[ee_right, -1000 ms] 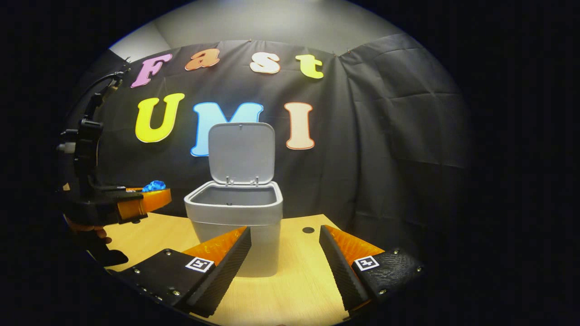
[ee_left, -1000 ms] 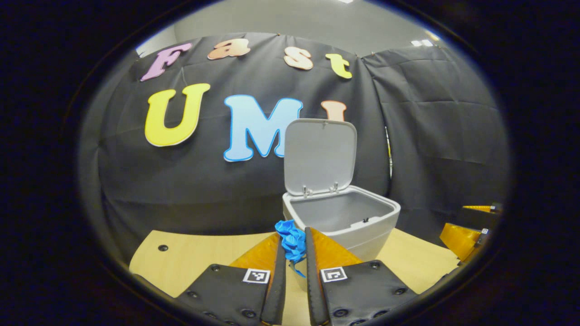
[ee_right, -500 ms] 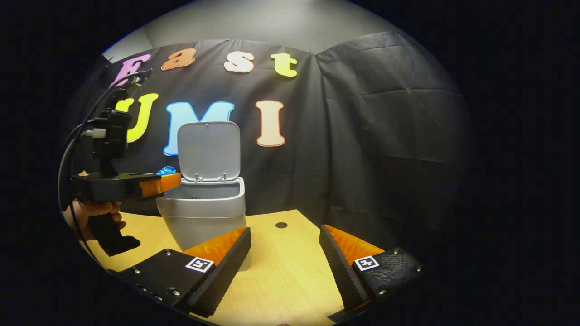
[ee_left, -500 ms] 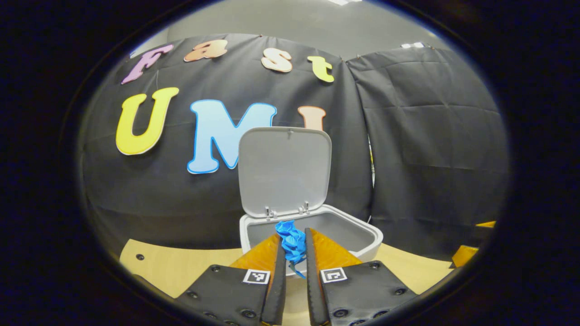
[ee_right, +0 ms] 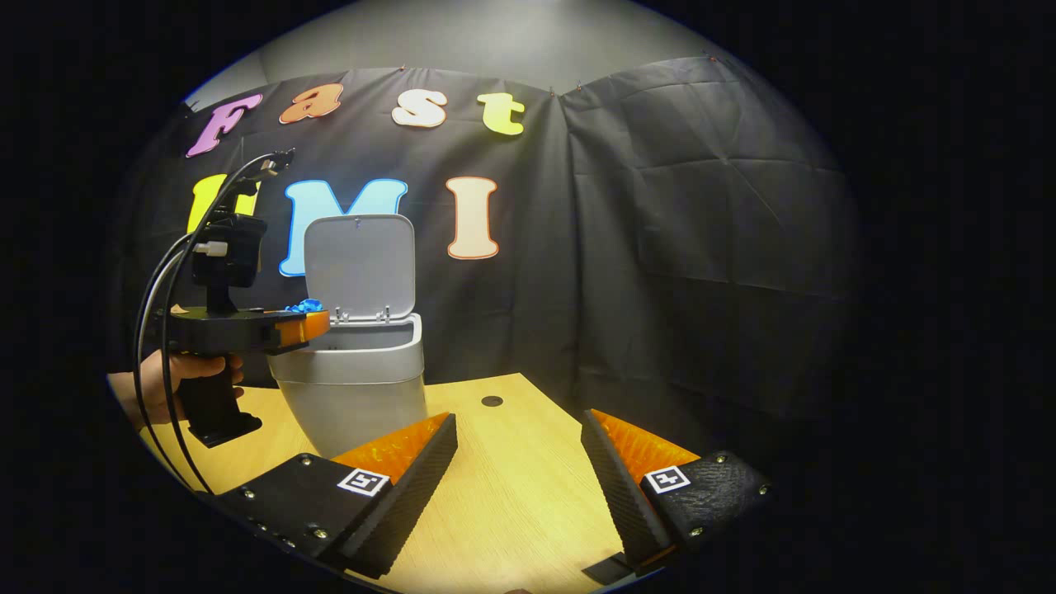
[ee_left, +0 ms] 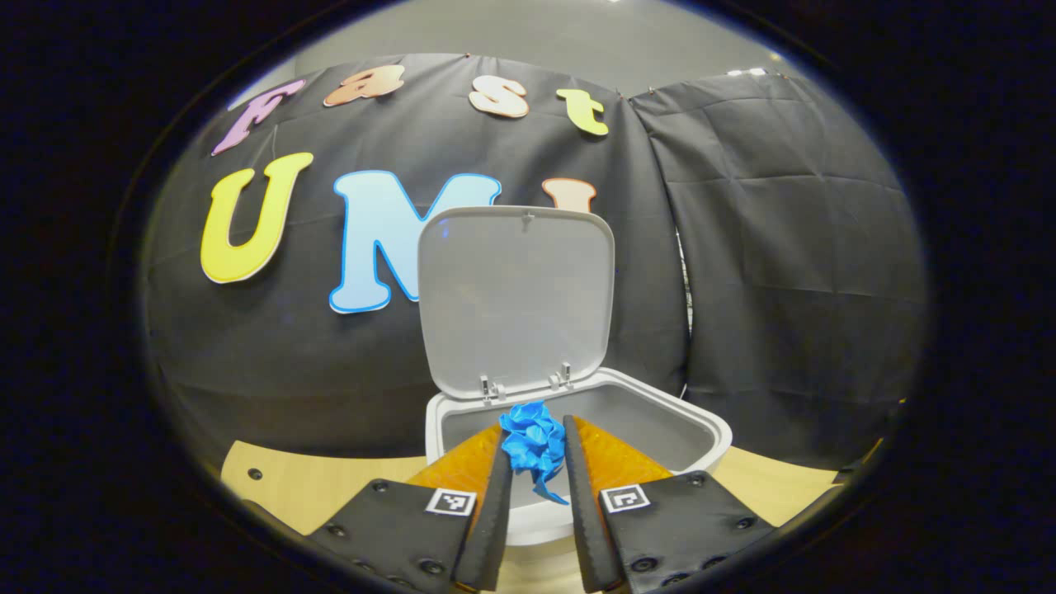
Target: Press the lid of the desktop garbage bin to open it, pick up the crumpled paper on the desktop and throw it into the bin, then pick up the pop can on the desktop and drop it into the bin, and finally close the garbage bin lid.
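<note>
The grey desktop bin [ee_left: 701, 433] stands with its lid [ee_left: 516, 297] raised upright at the back. My left gripper [ee_left: 535, 450] is shut on a crumpled blue paper [ee_left: 532, 441], which hangs over the bin's open mouth. In the right gripper view the same bin [ee_right: 355, 388] sits at the left on the wooden table, and the left gripper [ee_right: 309, 323] reaches over its rim, held by a hand [ee_right: 161, 379], with the blue paper [ee_right: 305, 305] at its tips. My right gripper [ee_right: 518, 433] stands open above the table, to the right of the bin, with nothing between its fingers.
The light wooden table [ee_right: 511, 495] carries a small dark hole [ee_right: 492, 401] behind the bin's right side. Black cloth walls close off the back and right. Cables [ee_right: 169, 280] loop from the left gripper's camera mount.
My left gripper has moved forward with the blue paper, from in front of the bin to over its opening. The right gripper view has swung rightward, so the bin lies farther left.
</note>
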A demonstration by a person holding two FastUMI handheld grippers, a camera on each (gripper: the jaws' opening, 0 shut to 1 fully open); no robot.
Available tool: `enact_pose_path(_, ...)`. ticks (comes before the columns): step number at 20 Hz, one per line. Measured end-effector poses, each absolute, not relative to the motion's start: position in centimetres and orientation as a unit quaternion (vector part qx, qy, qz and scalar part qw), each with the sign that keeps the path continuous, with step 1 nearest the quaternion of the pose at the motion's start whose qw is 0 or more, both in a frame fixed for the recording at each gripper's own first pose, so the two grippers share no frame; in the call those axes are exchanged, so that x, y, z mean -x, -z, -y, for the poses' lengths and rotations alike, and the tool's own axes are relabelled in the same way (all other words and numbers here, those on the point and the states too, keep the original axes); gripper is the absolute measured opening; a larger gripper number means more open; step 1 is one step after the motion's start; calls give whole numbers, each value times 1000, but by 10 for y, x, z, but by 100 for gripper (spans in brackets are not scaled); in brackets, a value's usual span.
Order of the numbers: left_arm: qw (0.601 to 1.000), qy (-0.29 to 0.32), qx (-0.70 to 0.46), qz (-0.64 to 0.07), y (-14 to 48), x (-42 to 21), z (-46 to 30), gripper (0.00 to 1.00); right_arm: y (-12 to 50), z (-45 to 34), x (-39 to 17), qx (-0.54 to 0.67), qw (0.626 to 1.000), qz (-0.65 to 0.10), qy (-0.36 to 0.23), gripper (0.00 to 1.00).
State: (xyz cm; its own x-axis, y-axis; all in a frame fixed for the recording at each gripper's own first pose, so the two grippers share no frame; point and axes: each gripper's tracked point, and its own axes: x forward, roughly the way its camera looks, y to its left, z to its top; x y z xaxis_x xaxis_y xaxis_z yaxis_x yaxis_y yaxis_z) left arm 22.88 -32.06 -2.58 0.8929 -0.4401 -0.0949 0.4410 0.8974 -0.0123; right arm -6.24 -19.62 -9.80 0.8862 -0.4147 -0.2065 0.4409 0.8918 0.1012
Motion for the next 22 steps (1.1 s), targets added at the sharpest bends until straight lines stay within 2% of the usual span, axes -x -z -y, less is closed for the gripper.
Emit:
enact_pose_path(5,974,220,2,-46,25,-226,313,93,93,182,53,-66,974,-85,201,97)
enact_pose_path(6,975,218,2,-46,24,-226,310,95,91,179,51,-65,975,-83,197,97)
enact_pose_path(7,975,217,3,-45,23,-224,307,83,91,177,49,-64,975,-82,194,97)
enact_pose_path(8,976,212,5,-45,22,-222,302,100,90,174,47,-64,976,-81,191,97)
enact_pose_path(13,980,194,28,-41,14,-206,274,100,90,146,35,-67,983,-81,152,97)
enact_pose_path(14,981,190,34,-39,12,-201,265,94,90,135,31,-66,985,-81,138,97)
enact_pose_path(17,984,169,42,-29,7,-188,235,93,94,102,19,-49,991,-86,89,97)
enact_pose_path(18,986,160,39,-27,7,-184,222,86,93,93,15,-41,993,-86,74,97)
enact_pose_path(20,989,145,34,-27,12,-175,200,100,90,72,8,-35,995,-85,40,100)
enact_pose_path(21,989,139,34,-28,14,-169,190,86,91,61,5,-33,996,-84,25,97)
enact_pose_path(22,990,132,35,-30,17,-165,179,86,91,53,3,-32,996,-83,11,97)
